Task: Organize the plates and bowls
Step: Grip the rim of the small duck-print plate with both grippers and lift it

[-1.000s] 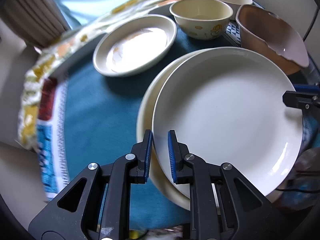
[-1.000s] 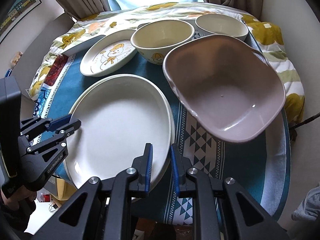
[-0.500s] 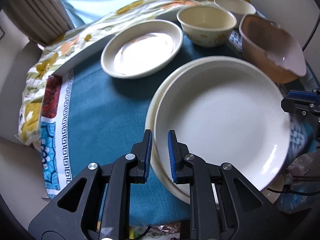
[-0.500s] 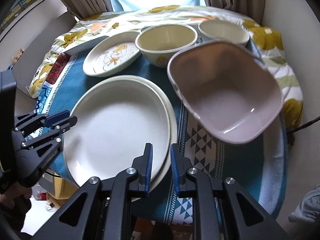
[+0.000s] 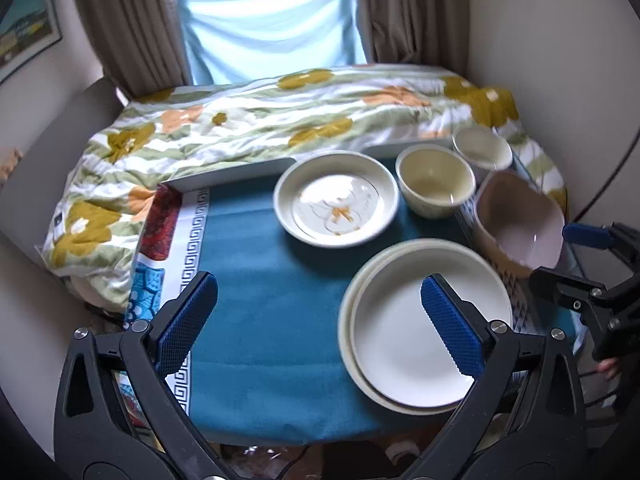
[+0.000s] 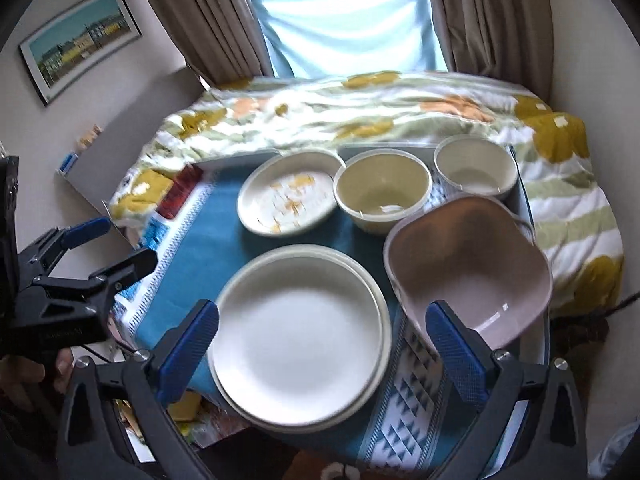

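Observation:
Two white plates (image 5: pixel 424 328) lie stacked at the near edge of the table, the upper one shifted slightly; they also show in the right wrist view (image 6: pixel 300 336). Behind them stand a patterned plate (image 5: pixel 336 200) (image 6: pixel 288 204), a yellow bowl (image 5: pixel 434 184) (image 6: pixel 382 194), a small white bowl (image 5: pixel 482 152) (image 6: pixel 474 168) and a pink-brown squarish bowl (image 5: pixel 520 228) (image 6: pixel 468 264). My left gripper (image 5: pixel 318 320) is open and empty, held back above the near edge. My right gripper (image 6: pixel 322 344) is open and empty, above the stacked plates.
A teal cloth (image 5: pixel 260 288) covers the table, with a flowered blanket (image 5: pixel 240 120) bunched at the far side. Curtains and a window lie beyond. A wall is close on the right. The right gripper shows at the left view's right edge (image 5: pixel 592 272).
Both grippers have opened from shut and pulled up and back from the stacked plates. The plates stay on the table.

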### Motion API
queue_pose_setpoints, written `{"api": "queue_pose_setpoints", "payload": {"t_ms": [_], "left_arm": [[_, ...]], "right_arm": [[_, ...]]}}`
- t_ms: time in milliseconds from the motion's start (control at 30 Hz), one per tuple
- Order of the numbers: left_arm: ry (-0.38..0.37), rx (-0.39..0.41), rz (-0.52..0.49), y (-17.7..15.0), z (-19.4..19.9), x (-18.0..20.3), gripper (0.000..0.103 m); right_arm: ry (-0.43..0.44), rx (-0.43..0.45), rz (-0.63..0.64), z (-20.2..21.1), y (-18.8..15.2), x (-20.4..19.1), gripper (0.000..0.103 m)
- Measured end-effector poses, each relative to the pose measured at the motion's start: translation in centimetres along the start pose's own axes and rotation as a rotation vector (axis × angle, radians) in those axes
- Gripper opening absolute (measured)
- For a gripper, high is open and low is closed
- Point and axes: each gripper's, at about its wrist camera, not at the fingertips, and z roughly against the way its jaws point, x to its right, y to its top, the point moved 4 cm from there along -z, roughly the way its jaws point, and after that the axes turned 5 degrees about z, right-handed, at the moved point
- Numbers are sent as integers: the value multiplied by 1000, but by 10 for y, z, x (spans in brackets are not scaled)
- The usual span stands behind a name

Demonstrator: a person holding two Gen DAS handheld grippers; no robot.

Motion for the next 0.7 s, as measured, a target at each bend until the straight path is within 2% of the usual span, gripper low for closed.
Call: {"api": "queue_pose_setpoints", "payload": {"t_ms": [100,233,267,333,367,467,633,700], "left_arm": [[-8,23,33,19,3,-23,102],[-5,39,25,54,-11,-49,102],[-5,34,20,63,-18,-54,102],[-20,23,14,77,-36,-63,102],[-29,14,13,81,-44,-66,102],[-72,-45,3,93,-81,-76,102],[-205,-136,-19,103,-145,-81,102],[-231,-177,-29,104,-169,-80,101]], "right_arm": [[-13,55,-6,2,20,-3,103],[-19,13,9,-11,49,-16,103],[-34,3,-8,-18,56,-18,103],[-117,-19,-52,-31,66,-16,103],[-143,-39,-68,-40,69,-16,103],[-125,-90,-122,-72,76,-17,103],[-127,-165,-237,-125,78,-7,103],[-124,-179,-298,-144,78,-2,103]]}}
